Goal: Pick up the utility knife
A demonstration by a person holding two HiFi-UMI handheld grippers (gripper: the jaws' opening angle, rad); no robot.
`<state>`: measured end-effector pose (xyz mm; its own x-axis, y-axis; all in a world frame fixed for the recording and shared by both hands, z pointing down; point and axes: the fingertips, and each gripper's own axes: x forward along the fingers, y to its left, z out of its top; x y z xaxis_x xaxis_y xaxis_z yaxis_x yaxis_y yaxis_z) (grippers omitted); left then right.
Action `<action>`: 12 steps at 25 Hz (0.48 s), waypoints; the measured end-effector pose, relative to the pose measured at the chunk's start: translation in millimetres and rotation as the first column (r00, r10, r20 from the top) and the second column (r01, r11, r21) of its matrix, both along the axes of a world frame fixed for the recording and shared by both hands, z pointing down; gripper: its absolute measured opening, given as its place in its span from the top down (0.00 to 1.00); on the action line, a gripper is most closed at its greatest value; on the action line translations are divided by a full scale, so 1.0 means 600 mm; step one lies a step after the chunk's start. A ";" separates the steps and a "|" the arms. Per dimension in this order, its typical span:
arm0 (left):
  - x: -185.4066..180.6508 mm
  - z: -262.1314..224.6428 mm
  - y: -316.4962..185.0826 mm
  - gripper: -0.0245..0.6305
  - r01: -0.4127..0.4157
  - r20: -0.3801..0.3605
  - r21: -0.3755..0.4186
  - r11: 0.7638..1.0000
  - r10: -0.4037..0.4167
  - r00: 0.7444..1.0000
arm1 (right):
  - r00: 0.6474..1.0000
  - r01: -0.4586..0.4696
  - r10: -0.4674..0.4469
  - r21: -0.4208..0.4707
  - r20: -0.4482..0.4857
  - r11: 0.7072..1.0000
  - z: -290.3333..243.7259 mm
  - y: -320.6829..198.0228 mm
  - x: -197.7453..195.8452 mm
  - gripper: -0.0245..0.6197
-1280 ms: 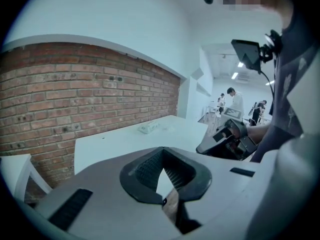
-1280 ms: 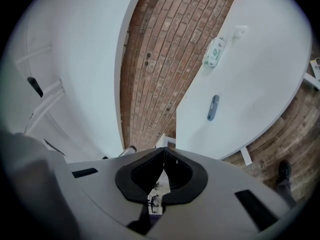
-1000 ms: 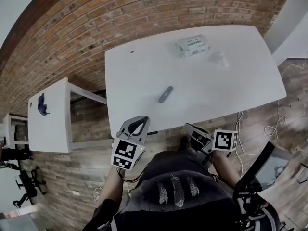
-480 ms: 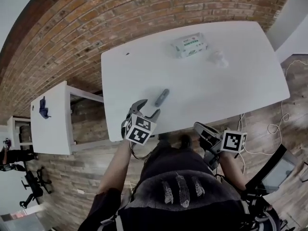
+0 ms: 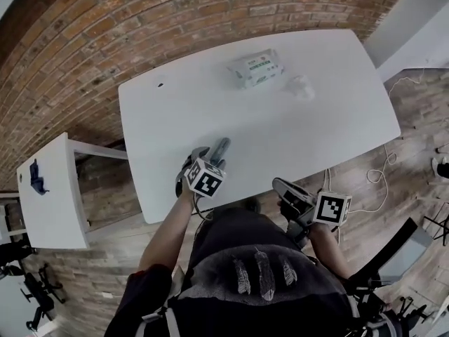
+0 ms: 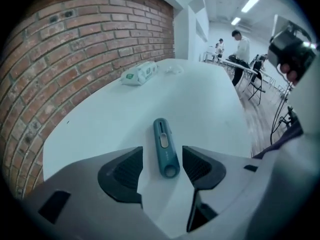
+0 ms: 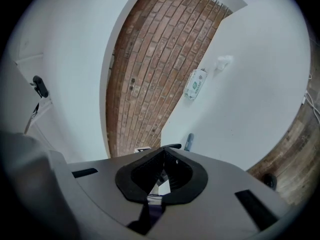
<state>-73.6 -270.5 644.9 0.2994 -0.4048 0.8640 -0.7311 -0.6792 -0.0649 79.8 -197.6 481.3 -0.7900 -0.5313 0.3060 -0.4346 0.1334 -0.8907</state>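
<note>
One small knife [image 6: 165, 146] lies flat on the bench [image 6: 205, 94]. Its near, ringed end is just between the jaws of the left hand-held gripper [image 6: 162, 160], and the rest runs straight ahead of them. Those jaws stand wide apart, a pad on either side, neither touching it. The right hand-held gripper [image 7: 161, 176] is closed on nothing, off the bench's near edge, with the knife well ahead of it.

The knife looks light, stiff and smooth-cased, so probably a little slippery. It lies low, so the pads would have to reach nearly to the bench. The best hold, I judge, is across the narrow sides of the body, nearer the slider than the rounded end, which could squirt out.

A second ago the left hand-held gripper was short of the bench edge with jaws together. It has since come over the bench to the knife, and its jaws have just been opening. The knife seems to lie where it did.
</note>
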 end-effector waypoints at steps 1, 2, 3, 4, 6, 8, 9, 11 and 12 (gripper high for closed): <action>0.001 0.007 0.000 0.59 -0.007 -0.003 -0.010 1.000 0.007 1.000 | 1.000 -0.006 0.006 -0.006 -0.003 1.000 0.001 -0.002 -0.002 0.96; 0.001 0.012 0.000 0.59 -0.013 -0.010 -0.020 1.000 0.013 1.000 | 1.000 -0.008 0.008 -0.012 -0.005 1.000 0.002 -0.003 -0.006 0.96; 0.002 0.016 0.001 0.59 -0.017 -0.021 -0.032 0.999 0.017 1.000 | 1.000 -0.006 0.005 -0.018 -0.009 1.000 0.004 -0.003 -0.010 0.96; 0.003 0.018 0.001 0.59 -0.019 -0.037 -0.044 0.999 0.018 0.999 | 1.000 -0.001 0.000 -0.021 -0.014 1.000 0.005 -0.005 -0.014 0.96; 0.004 0.020 0.001 0.59 -0.023 -0.075 -0.063 0.998 0.018 0.997 | 1.000 0.009 -0.010 -0.022 -0.029 1.000 0.007 -0.010 -0.021 0.96; 0.005 0.020 0.001 0.61 -0.031 -0.108 -0.075 0.997 0.022 0.994 | 0.999 0.013 -0.013 -0.023 -0.038 1.000 0.007 -0.016 -0.027 0.96; 0.005 0.020 0.002 0.62 -0.037 -0.114 -0.076 0.996 0.029 0.993 | 0.999 0.014 -0.015 -0.023 -0.039 1.000 0.006 -0.018 -0.030 0.96; 0.006 0.020 0.003 0.65 -0.049 -0.116 -0.074 0.996 0.041 0.992 | 0.999 0.019 -0.019 -0.021 -0.035 1.000 0.004 -0.021 -0.037 0.96; 0.007 0.021 0.003 0.68 -0.051 -0.118 -0.072 0.996 0.043 0.992 | 0.999 0.021 -0.022 -0.019 -0.033 1.000 0.004 -0.022 -0.039 0.96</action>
